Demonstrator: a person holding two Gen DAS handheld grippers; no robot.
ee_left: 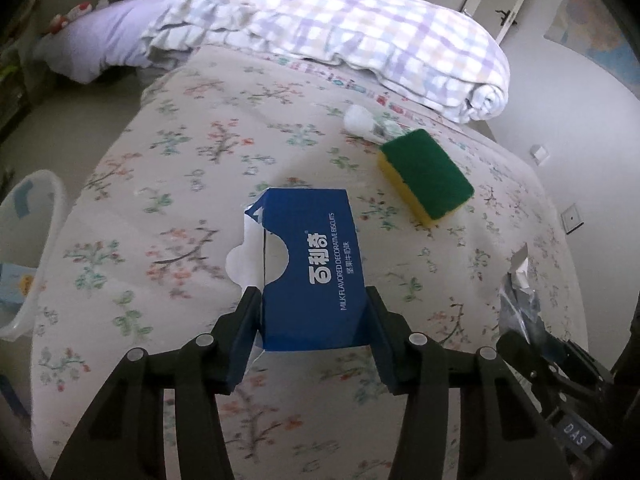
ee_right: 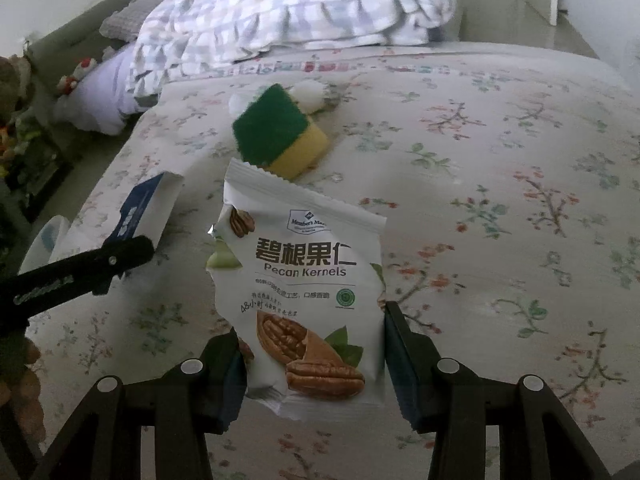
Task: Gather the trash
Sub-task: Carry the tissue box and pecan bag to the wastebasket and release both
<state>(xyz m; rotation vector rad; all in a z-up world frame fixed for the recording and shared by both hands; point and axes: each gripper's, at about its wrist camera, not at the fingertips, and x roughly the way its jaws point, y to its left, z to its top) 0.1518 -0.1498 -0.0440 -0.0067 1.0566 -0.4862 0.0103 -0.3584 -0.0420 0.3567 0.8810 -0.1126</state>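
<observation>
Gripping box: left gripper [ee_left: 312, 316] clamps blue biscuit box [ee_left: 310, 264], long axis toward 12 o'clock.
Gripping bag: right gripper [ee_right: 312, 344] pinches pecan bag [ee_right: 308, 292] upright.
Bed: floral bedspread [ee_left: 168, 184], sponge [ee_left: 426, 176] at 1 o'clock, bare room at 10.

A blue biscuit box [ee_left: 310, 272] with white lettering, its end flap torn open and white inside showing, is lifted off the floral bedspread [ee_left: 168, 184], its near end gripped on both sides. A white pecan kernels packet [ee_right: 308, 292], torn ragged along its left edge and printed with brown nuts, stands upright above the same bedspread, held by its lower sides. Farther up the bedspread lies a green-and-yellow sponge [ee_left: 426, 176], flat, green face up, with a crumpled white wad [ee_left: 358, 120] just behind it.
</observation>
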